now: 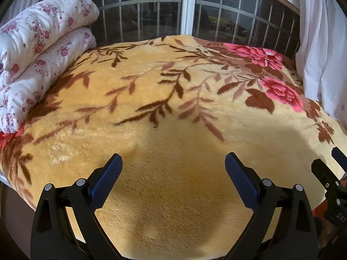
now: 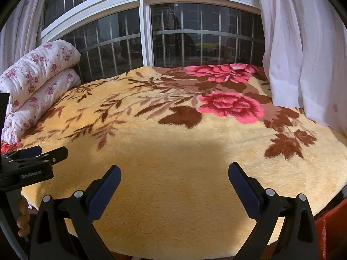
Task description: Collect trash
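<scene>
Plush yellow blanket (image 1: 173,190) with brown leaf sprays and pink roses covers the bed, its nap soft and fuzzy. Rolled floral quilts (image 1: 39,49) sit stacked at the far left edge, near the barred window (image 2: 201,36); sheer white curtains (image 2: 303,54) hang at the right. Both the left gripper (image 1: 173,164) and right gripper (image 2: 174,173) hover with ribbed blue pads spread wide, pinching nothing. No trash can be made out on the blanket. Fingers (image 2: 22,218) are cut off at the lower left.
</scene>
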Tool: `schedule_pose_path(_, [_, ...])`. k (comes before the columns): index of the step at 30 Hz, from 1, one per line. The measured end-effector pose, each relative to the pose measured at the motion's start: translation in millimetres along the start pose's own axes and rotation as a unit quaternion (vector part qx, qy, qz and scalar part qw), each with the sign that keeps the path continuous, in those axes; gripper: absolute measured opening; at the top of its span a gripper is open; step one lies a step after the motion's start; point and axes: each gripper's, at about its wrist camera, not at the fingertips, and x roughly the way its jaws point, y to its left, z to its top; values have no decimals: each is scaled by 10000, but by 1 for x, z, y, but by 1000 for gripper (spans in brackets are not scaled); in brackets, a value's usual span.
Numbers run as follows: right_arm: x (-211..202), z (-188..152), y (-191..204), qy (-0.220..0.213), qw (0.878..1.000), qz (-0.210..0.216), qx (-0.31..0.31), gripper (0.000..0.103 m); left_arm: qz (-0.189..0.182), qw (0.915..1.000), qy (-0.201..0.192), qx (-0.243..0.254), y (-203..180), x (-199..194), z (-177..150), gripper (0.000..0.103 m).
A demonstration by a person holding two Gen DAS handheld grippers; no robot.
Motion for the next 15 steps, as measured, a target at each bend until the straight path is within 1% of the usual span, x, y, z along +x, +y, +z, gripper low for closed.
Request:
schedule_pose_path(5, [0,0,-1,3,10000,9,1,98,-44,10000,53,-42,1,0,0,93])
schedule_pose_path(12, [0,0,-1,-7,10000,-15,-9,98,-33,10000,-91,-19,0,-5,-2,93])
schedule_pose_path(15, [-3,-1,-1,-2,10000,-20,22,98,39,9999,-120,-25,-1,-6,-2,93])
